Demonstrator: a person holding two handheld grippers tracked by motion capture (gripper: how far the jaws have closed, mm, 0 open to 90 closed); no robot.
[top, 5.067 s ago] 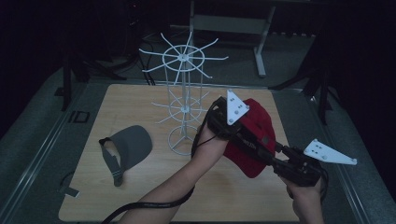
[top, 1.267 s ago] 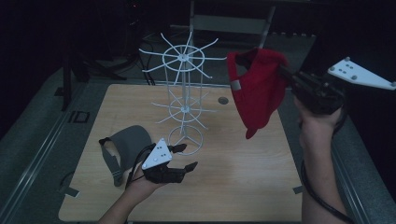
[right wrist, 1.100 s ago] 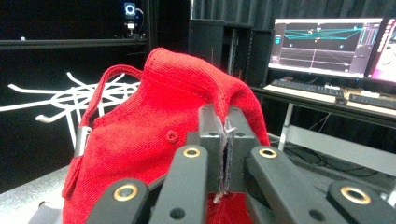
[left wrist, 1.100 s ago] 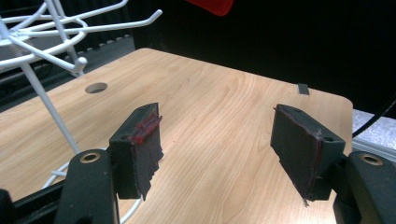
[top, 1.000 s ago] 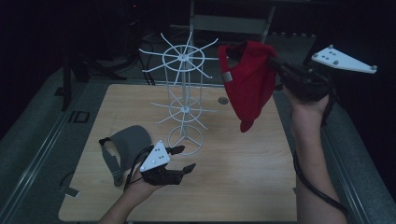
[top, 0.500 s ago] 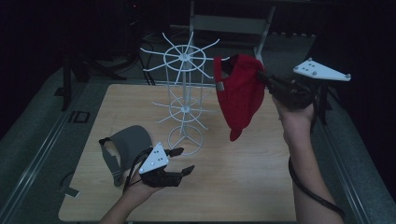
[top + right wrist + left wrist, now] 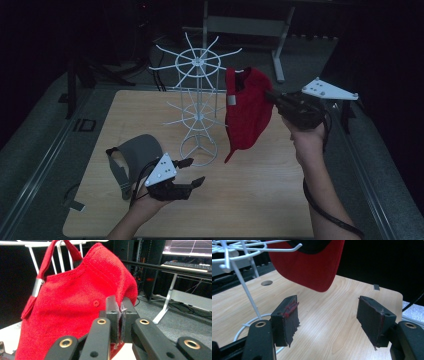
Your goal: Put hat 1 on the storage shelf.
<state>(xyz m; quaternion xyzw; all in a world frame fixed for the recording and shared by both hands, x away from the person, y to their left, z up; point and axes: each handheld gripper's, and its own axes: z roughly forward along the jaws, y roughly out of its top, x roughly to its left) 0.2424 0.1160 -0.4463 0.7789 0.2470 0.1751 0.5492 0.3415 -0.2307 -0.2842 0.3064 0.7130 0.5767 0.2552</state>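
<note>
Red cap (image 7: 248, 112), grey cap (image 7: 136, 152), one rack (image 7: 198, 107)

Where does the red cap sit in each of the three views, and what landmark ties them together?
High view: the red cap hangs right of centre, pinched by the right gripper, beside the white wire rack.
Left gripper view: its lower part hangs at top centre, above the table.
Right gripper view: it covers the left and centre, in the shut jaws.
Shared landmark: the white wire rack.
</note>
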